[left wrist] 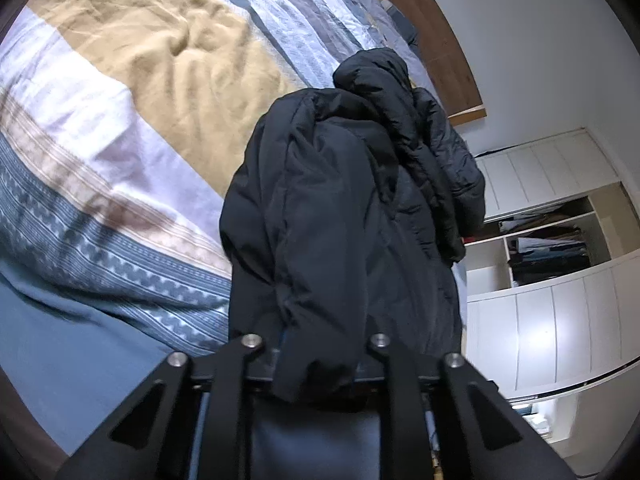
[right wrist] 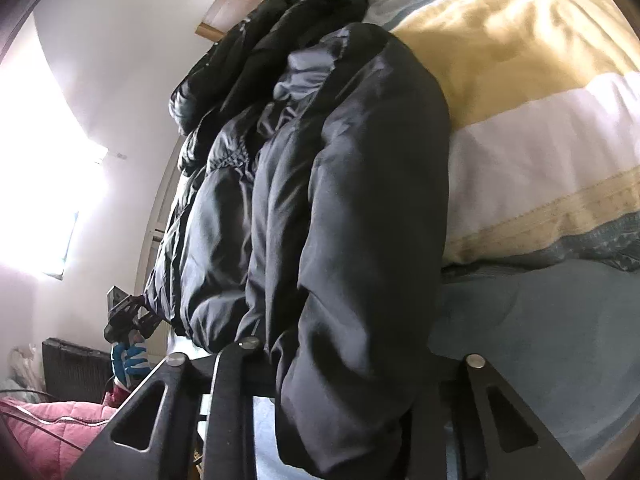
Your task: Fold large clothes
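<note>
A big black puffer jacket [left wrist: 344,208] lies bunched lengthways along the edge of the bed, hood end farthest away. My left gripper [left wrist: 316,360] is shut on a fold of its near hem, and the fabric spills over between the fingers. In the right wrist view the same jacket [right wrist: 320,200] fills the middle, its grey lining showing near the top. My right gripper [right wrist: 348,364] is shut on a thick roll of the hem. The left gripper [right wrist: 140,316] shows at the jacket's far left corner, held by a hand in a blue and white glove [right wrist: 130,360].
A striped quilt [left wrist: 160,80] in yellow, white and blue covers the bed, with a blue sheet [right wrist: 540,340] at its near edge. A wooden headboard [left wrist: 444,40] stands beyond. A white wardrobe [left wrist: 552,240] with open shelves, a dark radiator [right wrist: 76,368] and a pink quilt [right wrist: 48,428] flank the bed.
</note>
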The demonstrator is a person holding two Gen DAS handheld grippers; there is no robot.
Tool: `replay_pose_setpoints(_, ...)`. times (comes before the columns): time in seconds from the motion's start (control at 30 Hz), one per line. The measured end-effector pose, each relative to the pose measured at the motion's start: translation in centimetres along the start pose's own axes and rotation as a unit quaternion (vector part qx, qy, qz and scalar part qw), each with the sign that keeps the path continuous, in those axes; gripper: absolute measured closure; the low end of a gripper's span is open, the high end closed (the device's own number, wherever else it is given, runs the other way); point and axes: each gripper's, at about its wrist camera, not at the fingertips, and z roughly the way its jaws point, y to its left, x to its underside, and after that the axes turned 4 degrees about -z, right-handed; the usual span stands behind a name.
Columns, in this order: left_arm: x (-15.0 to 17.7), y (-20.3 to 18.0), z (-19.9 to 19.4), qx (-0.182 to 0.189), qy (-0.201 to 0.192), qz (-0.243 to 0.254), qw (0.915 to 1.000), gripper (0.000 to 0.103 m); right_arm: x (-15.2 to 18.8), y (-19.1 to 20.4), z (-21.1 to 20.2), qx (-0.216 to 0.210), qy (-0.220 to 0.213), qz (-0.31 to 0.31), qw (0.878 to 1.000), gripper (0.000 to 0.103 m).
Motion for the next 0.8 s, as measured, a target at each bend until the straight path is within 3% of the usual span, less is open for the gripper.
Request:
replay_pose_setpoints(0.27, -0.2, -2.8, -0.4, 0.005, -0.012, 0.017, 0.9998, 0.093, -1.1, 2.2, -0.4, -0.014, -0.022, -0.029, 0.999, 0.087)
replay_pose_setpoints(0.8, -3.7, -10.3, -3.0, 0.056, -0.053, 0.057, 0.9954, 0.095, -7.8, 8.5, -3.8, -0.054, -0.105, -0.096, 0.988, 0.089)
